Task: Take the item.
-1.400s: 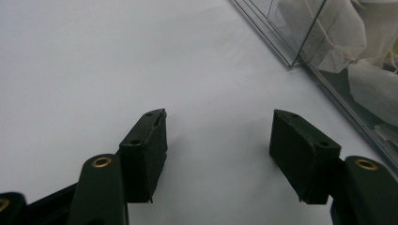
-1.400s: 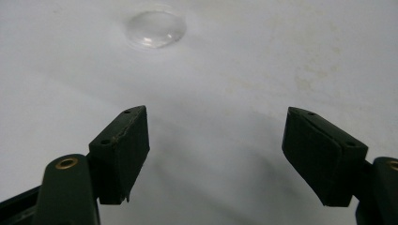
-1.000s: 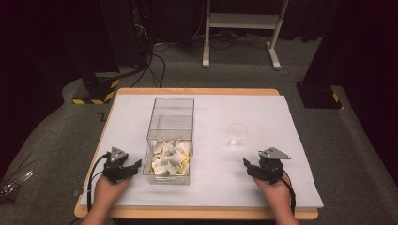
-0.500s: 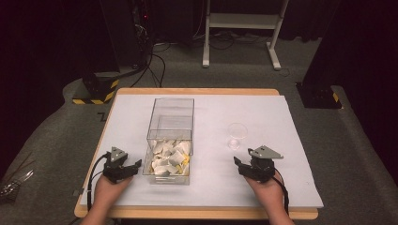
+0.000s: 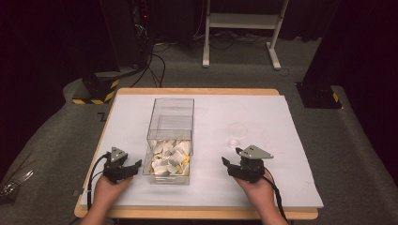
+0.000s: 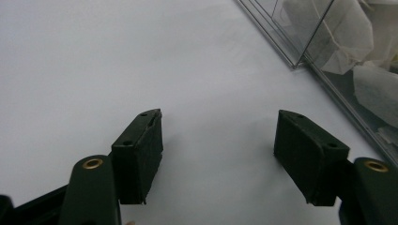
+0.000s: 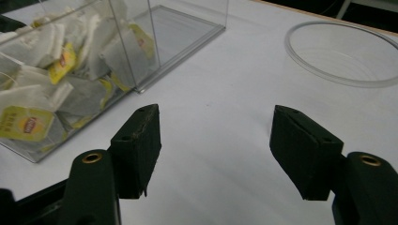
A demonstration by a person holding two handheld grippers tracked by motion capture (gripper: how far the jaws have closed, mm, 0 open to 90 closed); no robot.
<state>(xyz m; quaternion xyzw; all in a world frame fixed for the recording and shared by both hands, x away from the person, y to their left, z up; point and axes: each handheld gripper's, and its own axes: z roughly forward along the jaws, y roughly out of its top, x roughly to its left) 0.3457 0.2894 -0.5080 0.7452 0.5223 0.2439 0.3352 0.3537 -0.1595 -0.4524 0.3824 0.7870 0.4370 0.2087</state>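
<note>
A clear plastic box (image 5: 171,123) with two compartments stands left of the table's middle. Its near compartment holds several white tea bags (image 5: 169,157) with yellow tags, and the far compartment looks bare. To the right of the box stands a clear plastic cup (image 5: 237,133). My left gripper (image 5: 135,165) rests just left of the box's near end, open, with only white table between its pads (image 6: 218,126). My right gripper (image 5: 228,164) hovers below the cup, pointing left at the box, open and holding nothing (image 7: 216,122). In the right gripper view I see the tea bags (image 7: 42,89) and the cup's rim (image 7: 342,51).
A white mat (image 5: 281,154) covers the wooden table (image 5: 197,213). Dark floor, cables and a white stand (image 5: 239,21) lie beyond the far edge. The person's hands (image 5: 105,192) come in at the near edge.
My right gripper has moved left toward the box and risen slightly. The left gripper has stayed in place.
</note>
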